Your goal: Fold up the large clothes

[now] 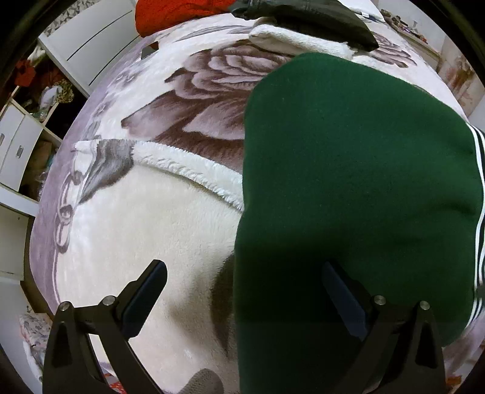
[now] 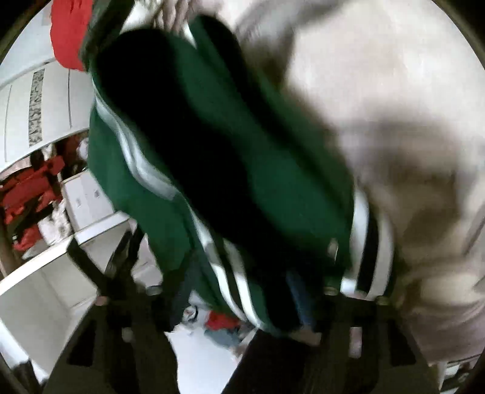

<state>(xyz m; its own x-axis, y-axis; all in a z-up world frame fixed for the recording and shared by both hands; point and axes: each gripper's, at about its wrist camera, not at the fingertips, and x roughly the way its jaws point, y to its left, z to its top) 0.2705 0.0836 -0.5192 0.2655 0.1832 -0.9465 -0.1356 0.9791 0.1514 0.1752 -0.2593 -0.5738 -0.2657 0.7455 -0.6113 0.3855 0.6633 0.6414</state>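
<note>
With your left gripper (image 1: 242,291) open and empty over the blanket (image 1: 145,236) and the green garment (image 1: 357,188) filling the frame's right half, keep the right gripper (image 2: 242,303), whose hold blur hides, low and lay the fold squarely.

Ahead of your left gripper (image 1: 242,298), bare fleece blanket (image 1: 145,230) is lying open on the left; the green garment (image 1: 357,188) is blocking the right. Beyond, a black garment (image 1: 303,18) and red cloth (image 1: 178,13) are crowding the far edge. White cabinets (image 1: 18,151) are flanking the bed. Your right gripper's (image 2: 239,297) path is looking, through blur, filled with green fabric.
</note>
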